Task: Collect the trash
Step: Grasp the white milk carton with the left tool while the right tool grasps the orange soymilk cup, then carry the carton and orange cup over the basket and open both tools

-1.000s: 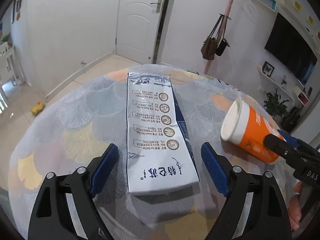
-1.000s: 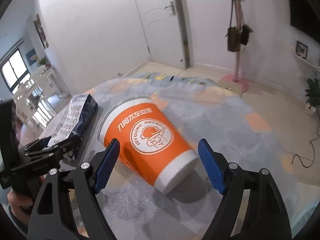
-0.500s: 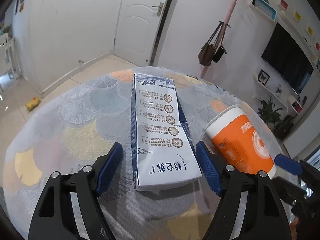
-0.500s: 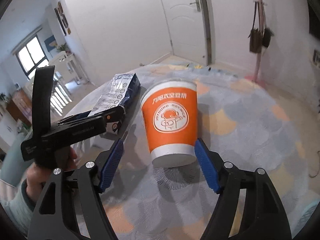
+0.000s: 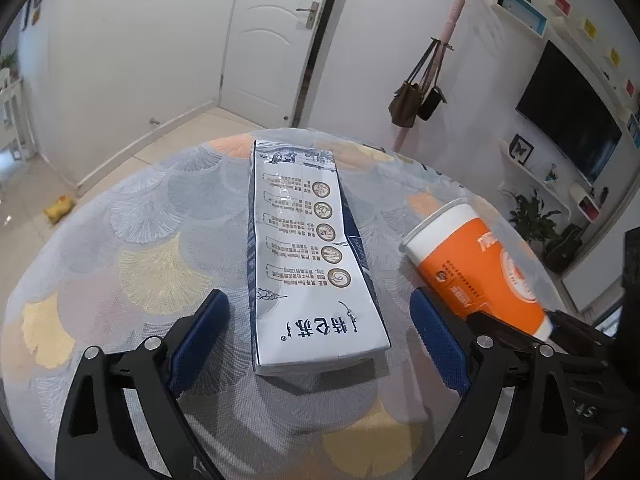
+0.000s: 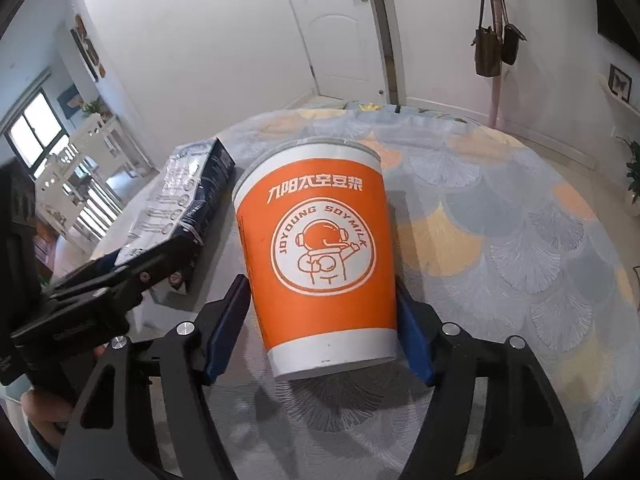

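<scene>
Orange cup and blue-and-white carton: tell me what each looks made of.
Orange cup with white bands: likely paper; matte printed wall, rolled rim.
Blue-and-white carton: probably coated paperboard; glossy glare, creased folds, dented face.

The orange cup (image 6: 320,248) is showing "JOYOUNG SOYMILK" around an astronaut emblem under white Chinese characters; the carton (image 5: 308,264) is carrying Chinese print, seemingly "特仑苏"

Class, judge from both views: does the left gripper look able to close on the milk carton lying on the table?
Probably yes. The left gripper, its jaws opening, straddles the milk carton's near end, with clear gaps beside both pads. The orange cup lies off to the side.
</scene>
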The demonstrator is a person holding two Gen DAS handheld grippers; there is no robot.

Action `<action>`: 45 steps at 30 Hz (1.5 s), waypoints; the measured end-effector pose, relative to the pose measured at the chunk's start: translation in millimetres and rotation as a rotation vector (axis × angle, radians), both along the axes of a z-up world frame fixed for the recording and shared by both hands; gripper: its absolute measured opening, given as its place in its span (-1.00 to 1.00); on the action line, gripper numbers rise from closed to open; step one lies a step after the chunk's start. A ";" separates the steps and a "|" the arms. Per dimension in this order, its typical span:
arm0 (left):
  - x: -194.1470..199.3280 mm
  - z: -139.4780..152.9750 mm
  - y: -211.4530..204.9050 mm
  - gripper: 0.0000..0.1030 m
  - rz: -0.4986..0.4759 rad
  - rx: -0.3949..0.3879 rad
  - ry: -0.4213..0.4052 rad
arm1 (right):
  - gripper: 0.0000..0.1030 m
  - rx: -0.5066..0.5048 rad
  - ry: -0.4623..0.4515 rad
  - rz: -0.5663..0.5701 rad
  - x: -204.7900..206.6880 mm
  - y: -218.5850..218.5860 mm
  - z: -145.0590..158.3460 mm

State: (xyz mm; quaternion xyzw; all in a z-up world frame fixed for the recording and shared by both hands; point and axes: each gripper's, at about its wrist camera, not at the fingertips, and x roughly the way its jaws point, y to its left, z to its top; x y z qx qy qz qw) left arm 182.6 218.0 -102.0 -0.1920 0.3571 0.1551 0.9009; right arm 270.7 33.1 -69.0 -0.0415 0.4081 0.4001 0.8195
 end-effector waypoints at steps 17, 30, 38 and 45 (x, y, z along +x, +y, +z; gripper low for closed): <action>-27.1 27.8 -37.8 0.07 -0.208 0.025 -0.118 | 0.24 0.164 -0.080 -0.154 -44.0 -101.7 49.3; -61.0 132.9 -186.8 0.07 -0.572 -0.010 -0.408 | 0.24 0.155 -0.370 -0.502 -121.1 -274.6 112.8; -19.4 111.4 -322.9 0.08 -0.796 -0.038 -0.309 | 0.25 0.046 -0.326 -0.791 -133.8 -375.4 89.8; 17.2 41.5 -381.9 0.08 -0.888 -0.080 -0.119 | 0.25 0.072 0.053 -0.983 -106.9 -456.1 2.2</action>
